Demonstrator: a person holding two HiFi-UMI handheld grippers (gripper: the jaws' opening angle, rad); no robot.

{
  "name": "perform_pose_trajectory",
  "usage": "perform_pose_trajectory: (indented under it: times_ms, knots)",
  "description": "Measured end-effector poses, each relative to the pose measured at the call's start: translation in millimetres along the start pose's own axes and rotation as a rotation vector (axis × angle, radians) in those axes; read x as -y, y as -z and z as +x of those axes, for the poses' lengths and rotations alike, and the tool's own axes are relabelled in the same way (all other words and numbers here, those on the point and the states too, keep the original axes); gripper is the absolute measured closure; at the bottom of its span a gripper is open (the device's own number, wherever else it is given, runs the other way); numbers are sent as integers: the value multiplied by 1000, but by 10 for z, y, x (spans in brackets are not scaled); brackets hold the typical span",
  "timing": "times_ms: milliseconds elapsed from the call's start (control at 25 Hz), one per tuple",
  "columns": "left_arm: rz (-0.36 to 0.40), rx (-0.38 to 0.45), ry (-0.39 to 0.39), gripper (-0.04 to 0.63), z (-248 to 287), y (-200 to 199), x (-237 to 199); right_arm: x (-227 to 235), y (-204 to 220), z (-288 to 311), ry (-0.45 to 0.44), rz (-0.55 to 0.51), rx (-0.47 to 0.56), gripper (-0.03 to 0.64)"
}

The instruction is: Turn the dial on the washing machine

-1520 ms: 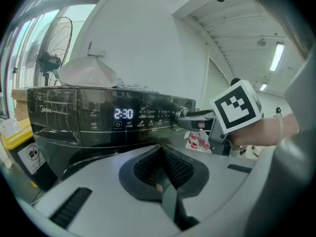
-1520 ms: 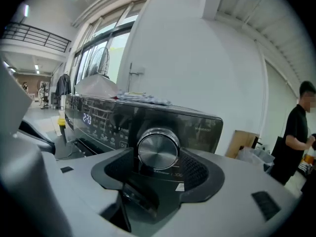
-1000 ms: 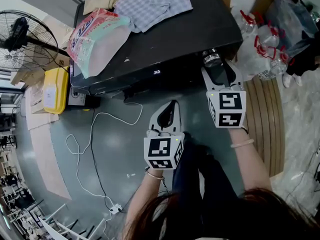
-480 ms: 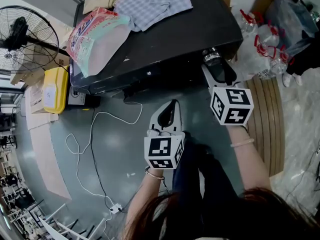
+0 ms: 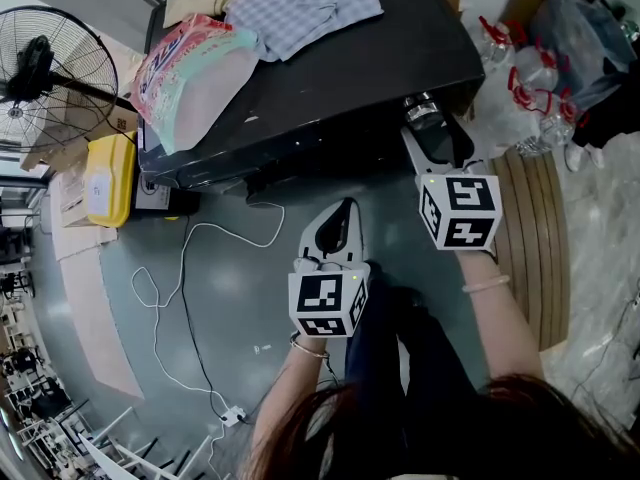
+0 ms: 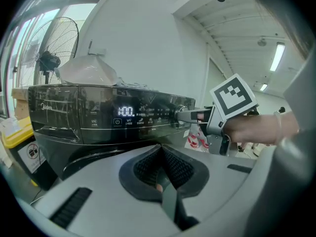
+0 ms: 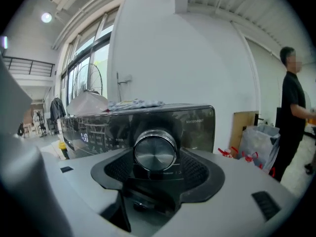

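Head view: right gripper point(image 5: 430, 133), clamped on the dial point(image 7: 155, 150), has rolled partway back, so turning is under way; left gripper point(image 5: 345, 213) idles, jaws together.

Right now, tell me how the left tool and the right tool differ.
The right tool is up at the washing machine, its jaws closed round the dial. The left tool hangs back from the machine, touching nothing. The left tool's jaws are together and empty, while the right tool's jaws are held apart by the dial. Both point at the machine's front.
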State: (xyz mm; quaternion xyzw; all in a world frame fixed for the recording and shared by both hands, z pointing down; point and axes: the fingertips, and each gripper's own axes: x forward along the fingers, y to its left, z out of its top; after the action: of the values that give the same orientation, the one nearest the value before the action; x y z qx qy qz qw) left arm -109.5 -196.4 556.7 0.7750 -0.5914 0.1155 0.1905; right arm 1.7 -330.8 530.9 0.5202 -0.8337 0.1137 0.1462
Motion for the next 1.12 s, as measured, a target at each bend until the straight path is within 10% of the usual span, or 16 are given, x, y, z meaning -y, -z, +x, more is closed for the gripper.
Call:
perform_pose_trajectory:
  times_ms: [480,1120]
  knots:
    - [4,-6,5,580,42,30,29,-108,-40,-18,42,-446,-18,311]
    - [11,-13,15,580,66,37,89,-97,-43,-9,4,-280,-5,330]
